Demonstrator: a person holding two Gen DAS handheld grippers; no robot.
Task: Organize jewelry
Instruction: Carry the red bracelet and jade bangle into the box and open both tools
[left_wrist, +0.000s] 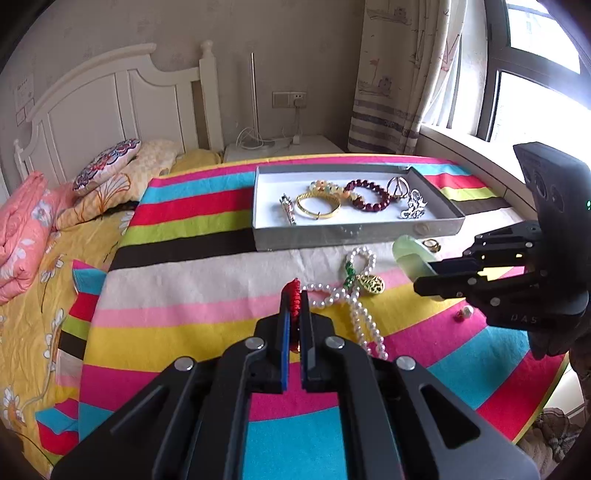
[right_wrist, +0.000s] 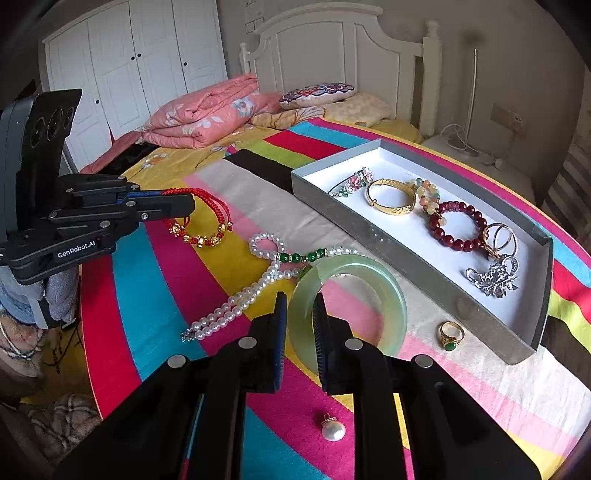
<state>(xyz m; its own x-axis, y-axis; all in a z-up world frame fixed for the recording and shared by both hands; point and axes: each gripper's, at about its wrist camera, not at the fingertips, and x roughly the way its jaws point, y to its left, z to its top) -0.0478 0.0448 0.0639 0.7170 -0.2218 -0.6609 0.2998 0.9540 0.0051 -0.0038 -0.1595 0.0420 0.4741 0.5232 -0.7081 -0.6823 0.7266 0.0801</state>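
A grey tray (left_wrist: 354, 234) (right_wrist: 417, 254) with a white floor holds a gold bangle (left_wrist: 318, 206) (right_wrist: 390, 197), a dark red bead bracelet (left_wrist: 367, 195) (right_wrist: 457, 225), a pale bead bracelet, brooches and rings. My left gripper (left_wrist: 294, 295) (right_wrist: 184, 201) is shut on a red cord bracelet (left_wrist: 294, 298) (right_wrist: 201, 218) with gold beads, held just above the cloth. My right gripper (right_wrist: 300, 304) (left_wrist: 424, 275) is shut on a pale green jade bangle (right_wrist: 384, 295) (left_wrist: 408, 256). A pearl necklace (left_wrist: 360, 317) (right_wrist: 258, 288) with green beads lies between them.
A gold ring with a green stone (right_wrist: 451, 334) (left_wrist: 431, 244) lies by the tray's near wall. A pearl earring (right_wrist: 333, 428) (left_wrist: 463, 313) lies near my right gripper. The striped cloth (left_wrist: 192, 295) covers the bed; pillows and a folded pink quilt (right_wrist: 207, 110) lie beyond.
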